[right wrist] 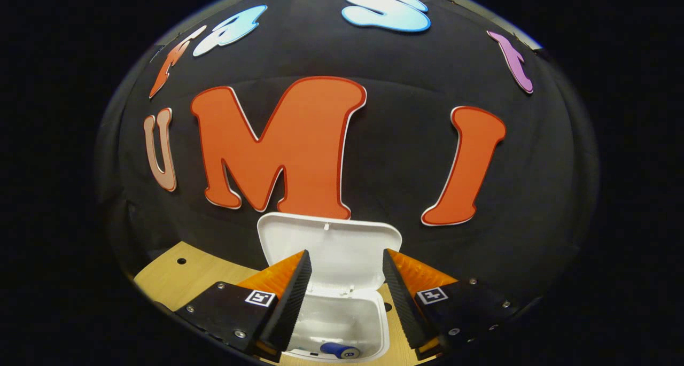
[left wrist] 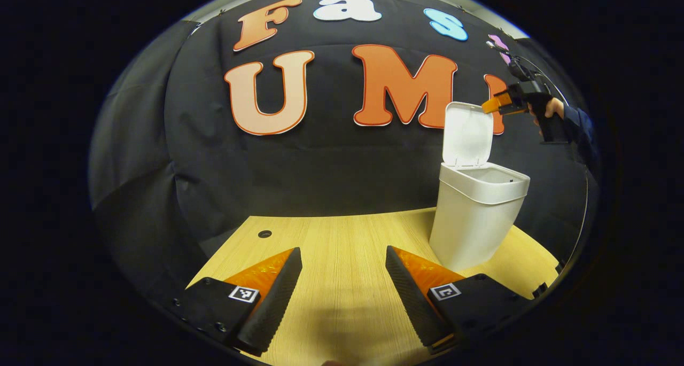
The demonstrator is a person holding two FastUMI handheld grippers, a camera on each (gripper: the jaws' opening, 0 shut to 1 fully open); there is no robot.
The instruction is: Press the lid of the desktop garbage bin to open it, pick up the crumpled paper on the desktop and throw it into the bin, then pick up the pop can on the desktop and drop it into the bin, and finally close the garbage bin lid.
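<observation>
The lid stands upright at lower centre, can inside the bin. Light, hinged plastic: pressed at its top edge. Both tools are apart: right tool, left tool.

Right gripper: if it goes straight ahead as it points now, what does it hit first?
Probably the raised white plastic lid of the white desktop bin, which stands upright between the right gripper's open fingers. Depth is unclear; aimed slightly higher, it would pass over the lid.

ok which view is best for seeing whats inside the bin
The right gripper view: it looks down into the open bin, where a can lies at the bottom. The left gripper view shows the bin from the side, lid up, contents hidden.
</observation>
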